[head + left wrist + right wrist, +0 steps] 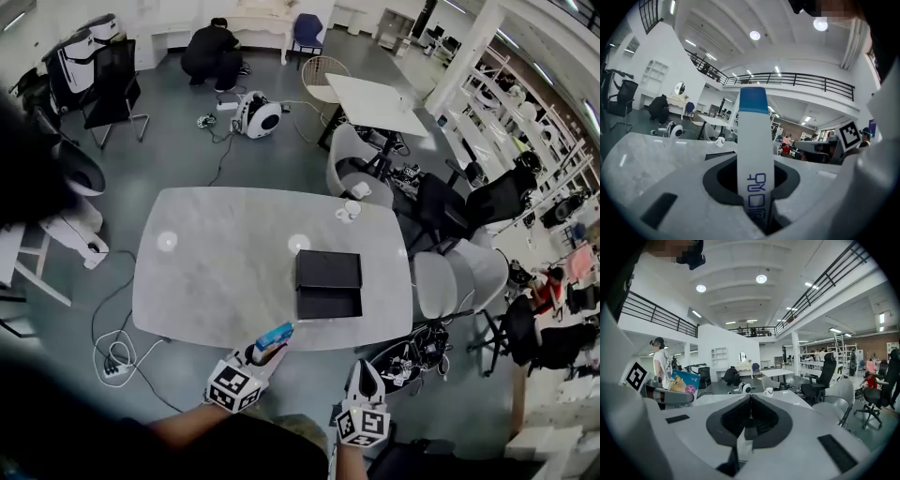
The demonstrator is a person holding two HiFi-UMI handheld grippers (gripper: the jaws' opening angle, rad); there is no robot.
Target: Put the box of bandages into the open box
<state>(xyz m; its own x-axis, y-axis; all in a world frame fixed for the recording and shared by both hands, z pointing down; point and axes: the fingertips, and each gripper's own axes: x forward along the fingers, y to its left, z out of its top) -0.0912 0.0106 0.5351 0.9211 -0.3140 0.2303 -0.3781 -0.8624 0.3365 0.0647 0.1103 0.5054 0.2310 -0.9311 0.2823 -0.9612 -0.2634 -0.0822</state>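
Note:
The box of bandages point(275, 335), white with a blue end, stands up between the jaws of my left gripper point(266, 353), just off the table's near edge. In the left gripper view the box point(753, 140) fills the middle, and the left gripper point(755, 190) is shut on its lower part. The open black box point(328, 283) lies on the grey table point(216, 272), ahead and slightly right of the bandages. My right gripper point(367, 371) hangs below the table edge to the right. Its jaws point(750, 399) meet with nothing between them. The right gripper view also catches the bandage box point(685, 383) at left.
A white cup point(348, 212) on a saucer stands at the table's far right, with another point(361, 190) behind it. Grey chairs point(450, 277) crowd the table's right side. Cables and a power strip point(112, 366) lie on the floor at left. A person point(211, 52) crouches far back.

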